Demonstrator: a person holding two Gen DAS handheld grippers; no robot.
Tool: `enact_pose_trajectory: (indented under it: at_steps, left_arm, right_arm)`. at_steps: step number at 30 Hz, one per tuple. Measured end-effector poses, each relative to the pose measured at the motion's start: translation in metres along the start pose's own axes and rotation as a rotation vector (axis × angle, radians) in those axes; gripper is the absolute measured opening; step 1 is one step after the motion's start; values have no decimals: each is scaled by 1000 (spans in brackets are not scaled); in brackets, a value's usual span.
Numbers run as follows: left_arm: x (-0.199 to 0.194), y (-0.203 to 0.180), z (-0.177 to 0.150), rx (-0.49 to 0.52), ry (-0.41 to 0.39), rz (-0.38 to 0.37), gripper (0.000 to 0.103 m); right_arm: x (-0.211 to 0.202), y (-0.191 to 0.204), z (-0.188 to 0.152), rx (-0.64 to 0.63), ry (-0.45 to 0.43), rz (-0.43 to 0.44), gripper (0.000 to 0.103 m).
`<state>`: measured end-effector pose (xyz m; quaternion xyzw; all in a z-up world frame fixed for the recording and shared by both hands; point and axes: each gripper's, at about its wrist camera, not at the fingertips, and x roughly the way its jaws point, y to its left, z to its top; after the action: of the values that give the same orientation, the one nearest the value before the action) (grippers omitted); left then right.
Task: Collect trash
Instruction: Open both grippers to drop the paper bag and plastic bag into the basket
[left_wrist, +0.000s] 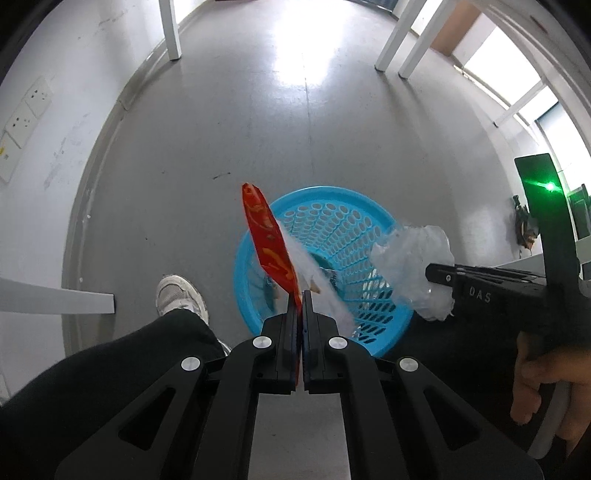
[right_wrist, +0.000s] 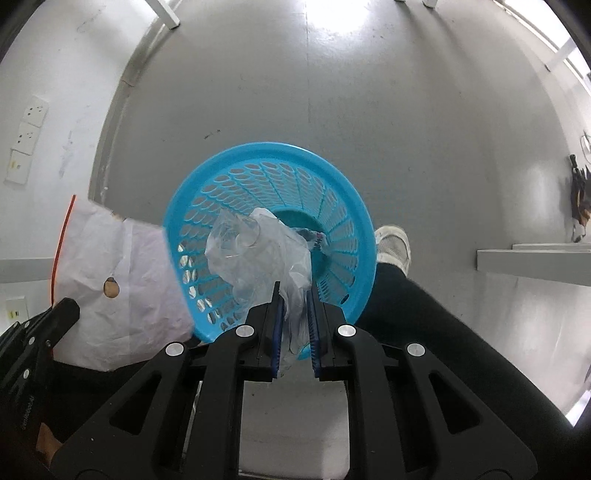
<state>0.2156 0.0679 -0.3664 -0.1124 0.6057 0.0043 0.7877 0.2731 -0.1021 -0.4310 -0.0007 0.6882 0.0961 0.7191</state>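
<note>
A blue perforated plastic basket (left_wrist: 332, 199) stands on the grey floor below both grippers; it also shows in the right wrist view (right_wrist: 266, 155). My left gripper (left_wrist: 302, 295) is shut on a flat paper bag (left_wrist: 264, 236), red on one side and white on the other (right_wrist: 122, 280), held above the basket's left rim. My right gripper (right_wrist: 294, 291) is shut on a crumpled clear plastic bag (right_wrist: 258, 251), held over the basket's opening; it also shows in the left wrist view (left_wrist: 413, 258). Some trash (right_wrist: 314, 238) lies at the basket's bottom.
The person's leg and white shoe (left_wrist: 181, 295) stand beside the basket. White table legs (left_wrist: 171, 29) stand at the far end of the floor. A wall with sockets (left_wrist: 26, 114) runs along the left. A white shelf edge (right_wrist: 532, 266) juts in at right.
</note>
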Motion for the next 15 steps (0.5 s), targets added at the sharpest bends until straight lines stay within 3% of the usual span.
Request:
enact_pose_trajectory:
  at_steps: [5,9,10,13,15]
  left_arm:
    - [27,-13,13,29,47,-7,1]
    - [32,-20,17,43,60,-25,1]
    - [33,-20,17,34,71,-34,4]
    - [38,-13,19,1,102,-53,36]
    - [33,-11,20,-6,86,-33,37]
  right_arm:
    - [10,5,11,-20,17,-24,12]
    - [19,-9,13,44,54,-10,15]
    - [21,-11,14,65,64,14,16]
    - [23,-10,15,59,69,-4,35]
    - [22,-7,16,41,71,-7,40]
